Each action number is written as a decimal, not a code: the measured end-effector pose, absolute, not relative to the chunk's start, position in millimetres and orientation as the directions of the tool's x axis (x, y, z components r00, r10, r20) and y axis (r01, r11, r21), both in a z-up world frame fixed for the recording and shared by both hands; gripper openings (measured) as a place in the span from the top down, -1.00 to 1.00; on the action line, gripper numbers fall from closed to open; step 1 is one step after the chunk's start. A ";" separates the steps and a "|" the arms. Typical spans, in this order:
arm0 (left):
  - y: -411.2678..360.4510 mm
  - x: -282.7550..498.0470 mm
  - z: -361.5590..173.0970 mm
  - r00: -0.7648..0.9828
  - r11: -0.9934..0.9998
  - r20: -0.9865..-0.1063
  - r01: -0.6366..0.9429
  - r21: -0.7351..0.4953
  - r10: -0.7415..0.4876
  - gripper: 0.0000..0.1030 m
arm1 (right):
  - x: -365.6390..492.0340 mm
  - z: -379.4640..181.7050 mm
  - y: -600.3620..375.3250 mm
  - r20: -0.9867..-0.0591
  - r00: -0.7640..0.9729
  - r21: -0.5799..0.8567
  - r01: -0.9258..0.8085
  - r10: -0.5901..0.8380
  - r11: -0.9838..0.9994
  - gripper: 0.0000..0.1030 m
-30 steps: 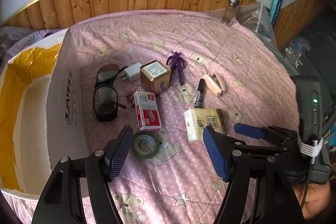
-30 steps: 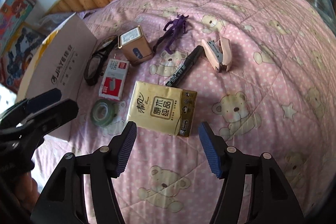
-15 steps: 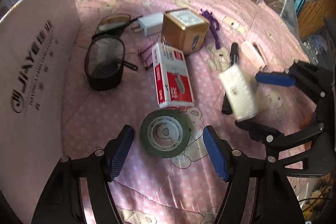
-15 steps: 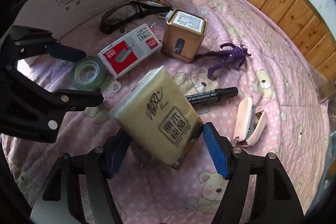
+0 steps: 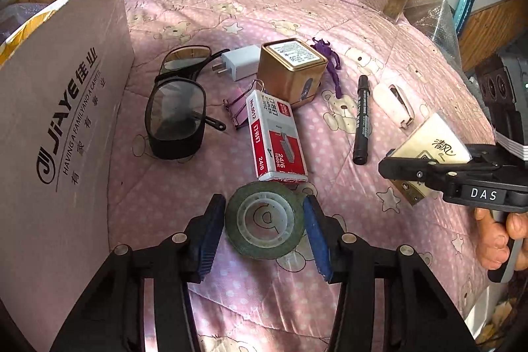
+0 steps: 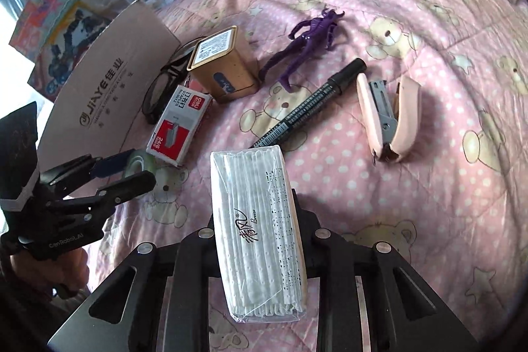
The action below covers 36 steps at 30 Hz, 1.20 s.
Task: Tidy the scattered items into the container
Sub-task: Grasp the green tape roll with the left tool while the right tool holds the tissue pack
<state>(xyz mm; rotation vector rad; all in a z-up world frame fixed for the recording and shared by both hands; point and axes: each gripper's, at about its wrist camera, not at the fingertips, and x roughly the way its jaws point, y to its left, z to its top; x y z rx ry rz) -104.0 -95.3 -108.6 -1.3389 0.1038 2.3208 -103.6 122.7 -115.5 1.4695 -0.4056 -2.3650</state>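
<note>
My left claw (image 5: 264, 228) is low on the quilt with its blue pads on either side of the green tape roll (image 5: 264, 224). Whether they already press it or only flank it, I cannot tell; the roll's near edge blocks the contact. The roll lies flat, dark green with a pale hub, touching the end of the red-and-white staple box (image 5: 275, 139). My right claw (image 6: 255, 220) is clamped on the tissue pack (image 6: 259, 233), whose clear wrap shows white folded sheets edge-on; its pads are hidden behind the pack, which is held off the quilt. Beyond lie the black marker (image 6: 312, 103), the open pink stapler (image 6: 386, 116), the gold tin (image 5: 292, 68) and the glasses (image 5: 176, 112). The cardboard box (image 5: 62, 134) stands at left, its inside out of sight.
</note>
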 end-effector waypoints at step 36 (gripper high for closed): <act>-136.9 -55.7 -9.8 -0.540 -0.855 -0.672 -0.416 -0.311 0.507 0.06 | -25.2 -31.0 50.7 -0.781 -0.494 0.390 0.090 -0.381 -0.917 0.50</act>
